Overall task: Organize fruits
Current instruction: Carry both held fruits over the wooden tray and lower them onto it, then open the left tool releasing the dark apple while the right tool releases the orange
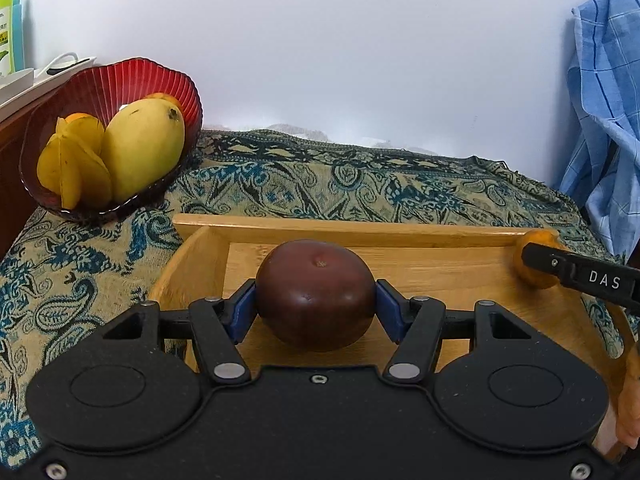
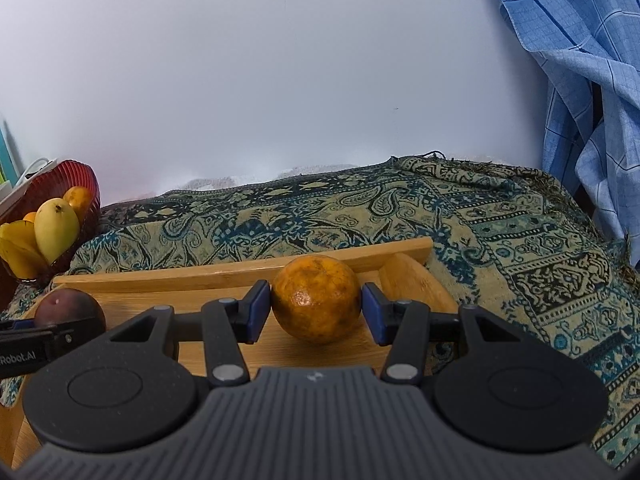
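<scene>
My left gripper (image 1: 315,300) is shut on a dark purple round fruit (image 1: 315,294), held over the left part of the wooden tray (image 1: 360,232). My right gripper (image 2: 316,306) is shut on an orange (image 2: 316,300) over the right part of the tray (image 2: 240,272). The orange also shows in the left wrist view (image 1: 534,264) with a right finger across it. The purple fruit shows in the right wrist view (image 2: 68,308). A red ribbed bowl (image 1: 120,80) at the back left holds a yellow mango (image 1: 142,148), a starfruit (image 1: 74,172) and an orange fruit behind them.
A paisley cloth (image 1: 320,176) covers the table. A blue checked cloth (image 2: 580,80) hangs at the right. A white wall stands behind. White items and a green pack (image 1: 8,40) sit on a ledge at the far left.
</scene>
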`<state>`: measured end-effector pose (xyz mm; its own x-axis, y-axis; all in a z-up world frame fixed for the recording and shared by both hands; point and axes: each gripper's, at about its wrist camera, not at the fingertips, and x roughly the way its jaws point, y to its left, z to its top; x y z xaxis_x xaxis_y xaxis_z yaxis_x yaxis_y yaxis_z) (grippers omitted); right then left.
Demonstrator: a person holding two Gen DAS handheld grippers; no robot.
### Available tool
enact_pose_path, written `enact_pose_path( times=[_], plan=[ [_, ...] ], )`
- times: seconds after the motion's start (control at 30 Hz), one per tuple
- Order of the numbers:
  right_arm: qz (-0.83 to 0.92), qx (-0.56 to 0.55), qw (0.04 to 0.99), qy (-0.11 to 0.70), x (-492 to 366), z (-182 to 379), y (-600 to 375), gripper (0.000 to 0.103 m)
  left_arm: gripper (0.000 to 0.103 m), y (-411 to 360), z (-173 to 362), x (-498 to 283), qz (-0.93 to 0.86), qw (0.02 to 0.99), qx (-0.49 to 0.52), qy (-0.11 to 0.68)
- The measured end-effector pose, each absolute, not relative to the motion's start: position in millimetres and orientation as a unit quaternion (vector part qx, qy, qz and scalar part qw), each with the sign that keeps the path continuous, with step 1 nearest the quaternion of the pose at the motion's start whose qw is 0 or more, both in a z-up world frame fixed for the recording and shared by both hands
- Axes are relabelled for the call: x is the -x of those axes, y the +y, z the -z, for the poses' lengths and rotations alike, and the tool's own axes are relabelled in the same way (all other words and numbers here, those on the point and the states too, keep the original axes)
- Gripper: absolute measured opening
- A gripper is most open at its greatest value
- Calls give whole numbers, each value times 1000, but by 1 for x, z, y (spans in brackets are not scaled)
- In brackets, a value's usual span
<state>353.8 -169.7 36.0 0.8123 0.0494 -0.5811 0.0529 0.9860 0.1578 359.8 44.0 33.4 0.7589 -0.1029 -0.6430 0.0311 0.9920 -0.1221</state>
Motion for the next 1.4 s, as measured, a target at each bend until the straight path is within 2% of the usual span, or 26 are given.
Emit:
enact_pose_path(
  times=[0.57, 0.67, 0.7, 0.83, 1.0, 1.4],
  plan=[
    [2, -85, 945, 317, -352, -37, -170, 56, 61, 46, -33, -360, 42, 934, 51, 352],
    [0, -87, 943, 320, -353, -38, -171, 59, 67, 47, -32, -362, 35, 932, 52, 356],
    [0, -86, 943, 322, -352, -38, -171, 69, 69, 47, -32, -362, 34, 932, 52, 357],
    [0, -79, 940, 332, -352, -37, -170, 71, 74, 47, -31, -361, 36, 932, 48, 358],
    [-2, -66, 939, 338, -348, -38, -168, 78, 88, 41, -34, -357, 41, 936, 34, 349],
    [-1, -40, 943, 330, -336, -47, -164, 89, 100, 35, -37, -345, 44, 932, 31, 358]
  ],
)
